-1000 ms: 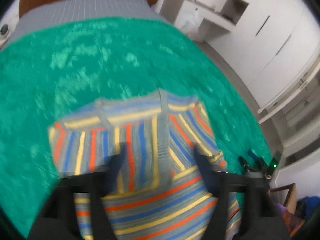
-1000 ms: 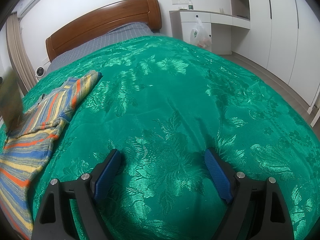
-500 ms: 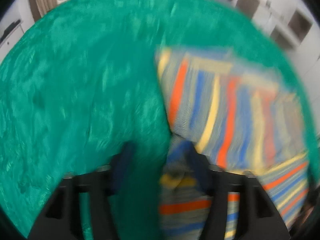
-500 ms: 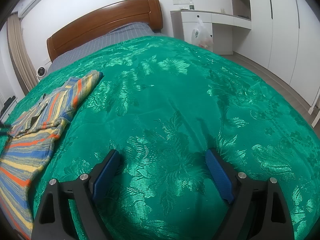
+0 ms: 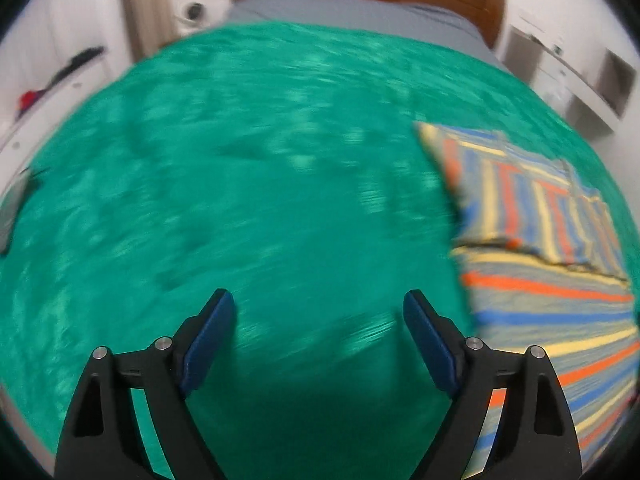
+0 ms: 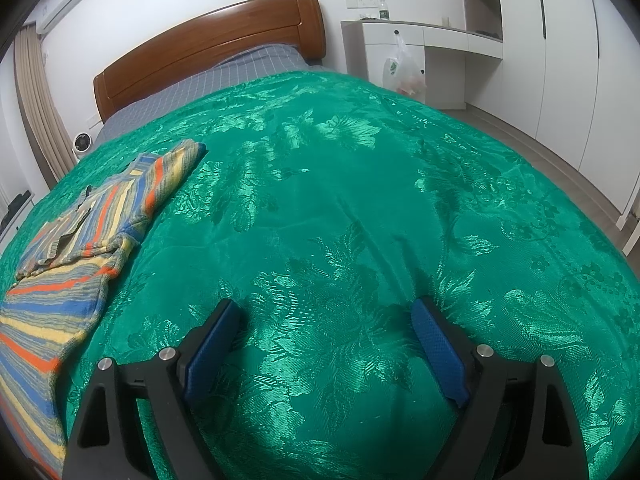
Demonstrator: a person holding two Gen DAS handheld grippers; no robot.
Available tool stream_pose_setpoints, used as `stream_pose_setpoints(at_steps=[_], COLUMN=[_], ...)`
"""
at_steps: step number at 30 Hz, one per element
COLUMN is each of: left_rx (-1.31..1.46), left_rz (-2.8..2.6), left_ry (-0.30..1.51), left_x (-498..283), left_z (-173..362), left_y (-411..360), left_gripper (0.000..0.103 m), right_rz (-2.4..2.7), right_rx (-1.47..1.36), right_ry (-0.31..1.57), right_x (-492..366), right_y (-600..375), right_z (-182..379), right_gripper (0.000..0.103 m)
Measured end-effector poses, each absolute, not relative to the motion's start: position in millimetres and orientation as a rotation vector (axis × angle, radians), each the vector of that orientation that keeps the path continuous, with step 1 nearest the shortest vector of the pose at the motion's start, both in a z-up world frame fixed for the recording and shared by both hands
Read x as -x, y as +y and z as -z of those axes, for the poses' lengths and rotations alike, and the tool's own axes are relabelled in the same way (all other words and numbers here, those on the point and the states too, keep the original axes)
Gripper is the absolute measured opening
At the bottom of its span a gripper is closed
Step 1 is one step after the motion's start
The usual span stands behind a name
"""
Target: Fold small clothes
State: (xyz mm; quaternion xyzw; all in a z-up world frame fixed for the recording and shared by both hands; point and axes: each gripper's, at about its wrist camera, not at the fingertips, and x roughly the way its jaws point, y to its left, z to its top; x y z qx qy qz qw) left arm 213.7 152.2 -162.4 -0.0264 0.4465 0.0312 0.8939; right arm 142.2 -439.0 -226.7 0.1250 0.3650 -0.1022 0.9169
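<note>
Over on the bed: striped top is lying flat on the green bedspread, with its upper part already doubled over onto the body.
Left claw: jaws are opening right now, nothing but bedspread showing between them, so it isn't gripping anything.
Top vs left claw: sitting off to that claw's right side, near the right finger but not between the pads.
Right claw: spread wide, empty, hovering over bare bedspread.
Top vs right claw: well off to its left, nowhere near the pads.
Step I think we're on: lining up for the next fold, looks roughly halfway to me.
How I'd do it: bring each claw to a hem corner, keeping both pads pinching both layers so the folded bit isn't sliding.
Tip: lifting low and laying it over slowly, since knit like this is probably bunching up easily.
Watch out: snagging the bedspread along with the hem.
</note>
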Motion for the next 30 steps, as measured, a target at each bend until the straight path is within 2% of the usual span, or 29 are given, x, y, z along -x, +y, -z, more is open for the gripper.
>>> stream_pose_setpoints(at_steps=[6, 13, 30], left_rx=[0.061, 0.106, 0.136], left_rz=[-0.132, -0.084, -0.065], left_ry=[0.865, 0.765, 0.722], left_x=[-192, -186, -180], left_z=[207, 214, 215], left_y=[187, 192, 194], left_gripper=[0.102, 0.102, 0.102], right_rz=[0.208, 0.203, 0.207], right_rx=[-0.259, -0.264, -0.255], right_ry=[0.749, 0.743, 0.75], right_x=[-143, -142, -143], right_y=[-440, -440, -439], right_z=[227, 226, 227], right_gripper=[0.088, 0.088, 0.088])
